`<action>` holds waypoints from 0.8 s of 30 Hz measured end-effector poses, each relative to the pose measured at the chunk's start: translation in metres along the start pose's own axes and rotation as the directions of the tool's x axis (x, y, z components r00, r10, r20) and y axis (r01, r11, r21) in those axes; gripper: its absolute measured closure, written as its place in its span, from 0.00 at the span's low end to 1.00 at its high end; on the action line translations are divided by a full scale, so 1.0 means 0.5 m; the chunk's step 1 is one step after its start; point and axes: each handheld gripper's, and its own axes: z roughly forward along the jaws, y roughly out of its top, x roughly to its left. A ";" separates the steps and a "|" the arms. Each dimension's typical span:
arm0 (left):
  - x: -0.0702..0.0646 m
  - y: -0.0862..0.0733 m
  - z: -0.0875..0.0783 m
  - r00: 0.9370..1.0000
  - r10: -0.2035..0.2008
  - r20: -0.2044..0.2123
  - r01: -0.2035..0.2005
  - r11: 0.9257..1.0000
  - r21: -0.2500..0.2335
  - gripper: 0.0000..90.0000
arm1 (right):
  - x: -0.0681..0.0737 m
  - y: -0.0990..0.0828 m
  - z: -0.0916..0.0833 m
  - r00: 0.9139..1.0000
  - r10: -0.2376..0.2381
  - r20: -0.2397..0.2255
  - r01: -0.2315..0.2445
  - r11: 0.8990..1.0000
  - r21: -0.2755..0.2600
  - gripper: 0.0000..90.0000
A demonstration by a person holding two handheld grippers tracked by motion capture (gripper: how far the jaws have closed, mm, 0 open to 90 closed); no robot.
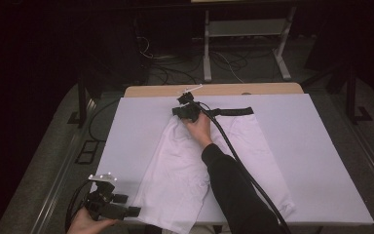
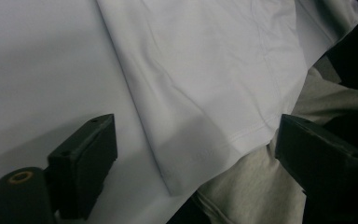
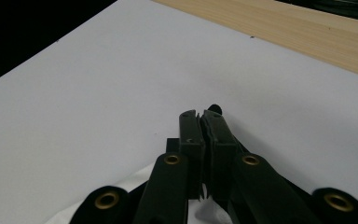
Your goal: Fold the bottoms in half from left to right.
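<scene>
- Dim room with cables and a metal rack on the floor behind; in front, a table (image 1: 321,161) with a smooth white cover and a strip of pale wood bare along its far edge.
- Spread flat down the middle of the cover: a white, thin knit garment (image 1: 175,165), black elastic waistband (image 1: 233,111) at the far end, near hem hanging a little over the near edge.
- Right claw (image 1: 185,111) at the waistband's left end, clenched, jaws pressed together on what looks like the black band.
- Left claw (image 1: 129,211) at the near left corner, released, jaws standing wide apart just beside the stitched hem corner (image 2: 242,135), not touching it.
- Likely handling: very light, limp, no stiffness at all; bound to sag, drape and crease wherever unsupported, and to drag across the cover instead of lifting as a sheet.
- Best holds, by this reading: the doubled waistband and the stitched hem, both thicker and less prone to slipping out than a single layer.
- Risk with a mid-panel pinch: picking up one layer alone, or bunching the fabric.
</scene>
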 end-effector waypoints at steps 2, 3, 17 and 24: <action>0.001 0.000 0.003 1.000 -0.003 -0.005 0.003 1.000 0.014 0.16 | 0.000 0.000 0.000 1.000 0.000 -0.001 0.000 1.000 0.000 0.95; 0.001 0.000 0.003 1.000 -0.003 -0.005 0.003 1.000 0.014 0.16 | 0.000 0.000 0.000 1.000 0.000 -0.001 0.000 1.000 0.000 0.95; -0.001 0.002 0.014 1.000 -0.013 0.020 0.012 0.998 0.059 0.54 | -0.001 0.000 -0.002 1.000 0.006 -0.006 -0.006 1.000 -0.006 0.95; 0.012 0.005 0.027 0.999 -0.024 0.044 0.021 0.997 0.075 0.90 | -0.003 -0.001 -0.003 1.000 0.004 -0.010 -0.004 1.000 -0.010 0.95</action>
